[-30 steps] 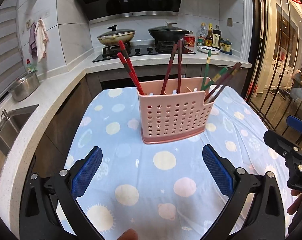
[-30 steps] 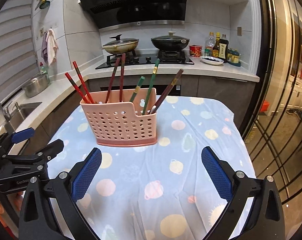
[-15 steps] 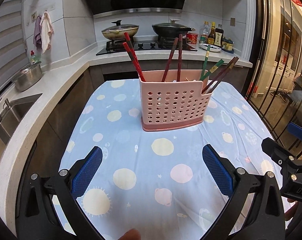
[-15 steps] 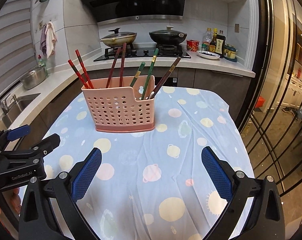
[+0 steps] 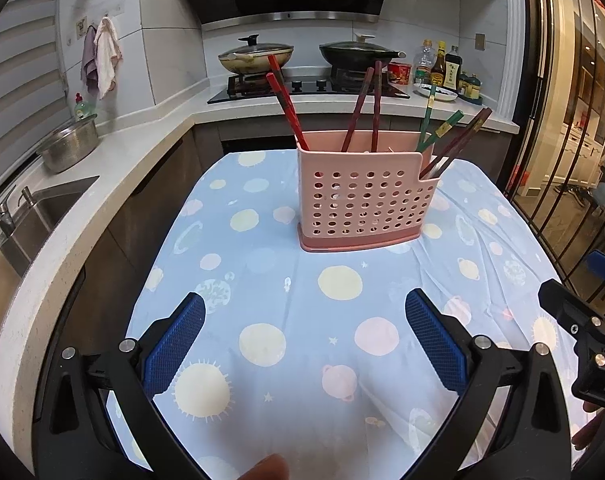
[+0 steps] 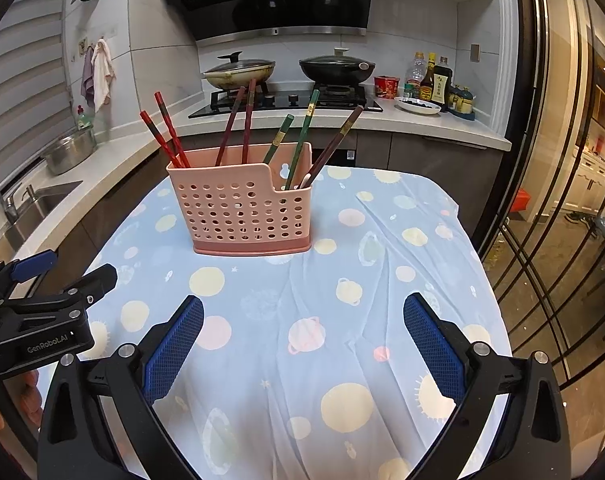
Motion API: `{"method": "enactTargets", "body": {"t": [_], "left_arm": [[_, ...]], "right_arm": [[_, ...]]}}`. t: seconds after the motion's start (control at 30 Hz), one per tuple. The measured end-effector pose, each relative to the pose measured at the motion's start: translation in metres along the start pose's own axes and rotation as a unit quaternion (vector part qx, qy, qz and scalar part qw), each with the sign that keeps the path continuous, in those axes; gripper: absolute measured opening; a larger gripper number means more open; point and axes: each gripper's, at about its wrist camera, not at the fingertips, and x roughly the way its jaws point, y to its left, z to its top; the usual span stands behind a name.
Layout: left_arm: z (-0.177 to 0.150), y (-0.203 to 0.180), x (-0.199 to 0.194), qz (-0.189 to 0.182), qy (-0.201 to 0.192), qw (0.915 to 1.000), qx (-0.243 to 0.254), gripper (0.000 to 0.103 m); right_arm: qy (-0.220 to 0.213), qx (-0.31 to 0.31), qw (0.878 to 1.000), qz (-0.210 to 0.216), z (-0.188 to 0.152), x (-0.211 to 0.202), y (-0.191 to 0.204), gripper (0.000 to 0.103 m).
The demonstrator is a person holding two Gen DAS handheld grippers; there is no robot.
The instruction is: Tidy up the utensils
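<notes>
I see both grippers released, empty: left gripper (image 5: 304, 344), right gripper (image 6: 302, 344), well back from the pink utensil holder (image 5: 364, 200). Chopsticks (image 6: 168, 132) stand inside it, on the tablecloth (image 6: 262, 320).

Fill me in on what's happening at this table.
A person holds a gripper in each hand above a table with a planet-print cloth. Both the left gripper and the right gripper are open and empty, well short of the pink holder. Four pairs of chopsticks already stand in the holder: red, dark red, green and brown. No utensils lie on the cloth.
</notes>
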Motion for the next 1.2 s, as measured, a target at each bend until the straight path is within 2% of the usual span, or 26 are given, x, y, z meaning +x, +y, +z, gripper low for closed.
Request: {"method": "enactTargets", "body": {"t": [1.2], "left_arm": [[-0.002, -0.001, 0.008, 0.011, 0.007, 0.9999, 0.003, 0.096]], "right_arm": [[0.012, -0.001, 1.0, -0.009, -0.007, 0.011, -0.001, 0.097]]}}
